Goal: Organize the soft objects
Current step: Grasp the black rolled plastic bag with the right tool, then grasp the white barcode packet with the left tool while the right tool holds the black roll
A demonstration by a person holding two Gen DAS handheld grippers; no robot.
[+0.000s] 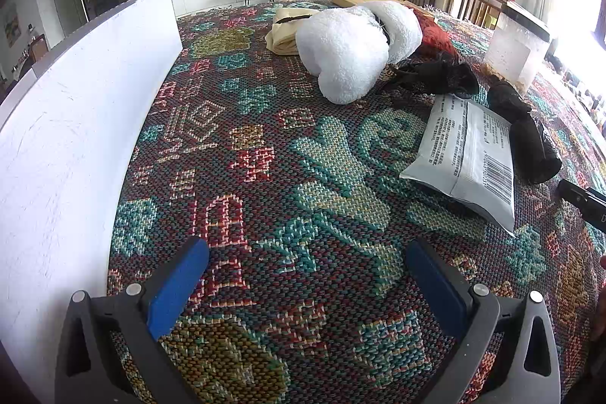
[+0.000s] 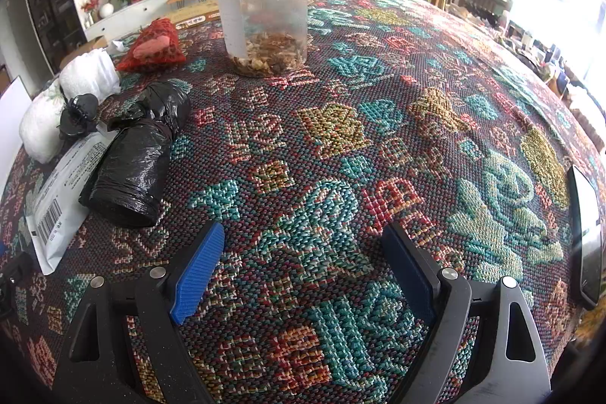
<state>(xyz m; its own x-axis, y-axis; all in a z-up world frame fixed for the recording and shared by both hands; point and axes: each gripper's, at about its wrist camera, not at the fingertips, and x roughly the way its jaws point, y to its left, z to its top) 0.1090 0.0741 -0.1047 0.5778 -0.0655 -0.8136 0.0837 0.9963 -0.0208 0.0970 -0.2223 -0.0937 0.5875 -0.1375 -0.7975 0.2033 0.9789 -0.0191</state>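
Observation:
A fluffy white plush (image 1: 352,52) lies on the patterned woven cloth (image 1: 265,177), with a cream fabric piece (image 1: 284,33) behind it and a red mesh pouch (image 1: 435,38) to its right. A black hair clip (image 1: 435,76), a roll of black plastic bags (image 1: 530,139) and a white packet with a barcode (image 1: 469,154) lie nearer. My left gripper (image 1: 306,275) hovers open over bare cloth. In the right wrist view the black bag roll (image 2: 140,158), packet (image 2: 64,199), clip (image 2: 77,118), plush (image 2: 68,93) and red pouch (image 2: 153,48) sit left. My right gripper (image 2: 303,260) is open, empty.
A white board (image 1: 75,124) stands along the cloth's left side. A clear jar with a black lid (image 2: 261,14) holds dried bits at the far middle. A phone (image 2: 585,237) lies near the right edge. A TV, plants and chairs stand beyond.

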